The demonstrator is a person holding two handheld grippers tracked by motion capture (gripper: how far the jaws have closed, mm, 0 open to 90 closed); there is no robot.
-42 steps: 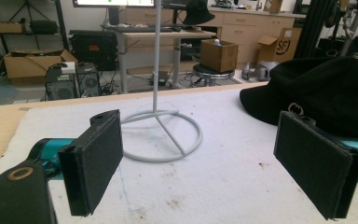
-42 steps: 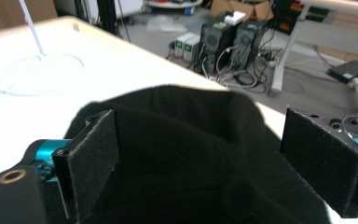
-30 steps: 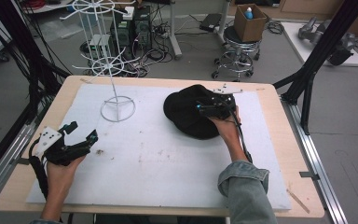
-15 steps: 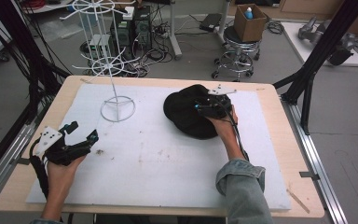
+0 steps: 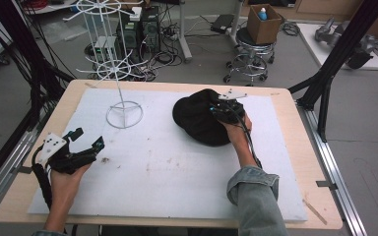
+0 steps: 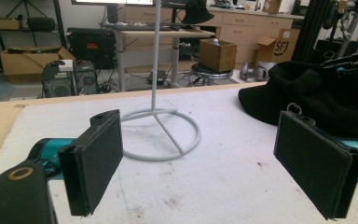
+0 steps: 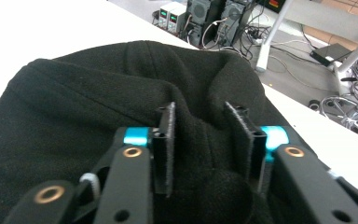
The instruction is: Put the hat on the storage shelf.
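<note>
Hat: a black hat (image 5: 199, 120) is laid on the white mat (image 5: 177, 172), right of the wire stand (image 5: 123, 115).
Right gripper (image 7: 209, 135): jaws have just been closing; a fold of cloth is pinched between them.
Left gripper (image 6: 214, 163): jaws are held apart, nothing between.
Risk: only a thin fold is gripped; it could be pulled free when lifted.
Risk two: the stand could be tipped by the swinging hat.

The right gripper (image 5: 225, 109) hides part of the black hat (image 5: 197, 118).
</note>
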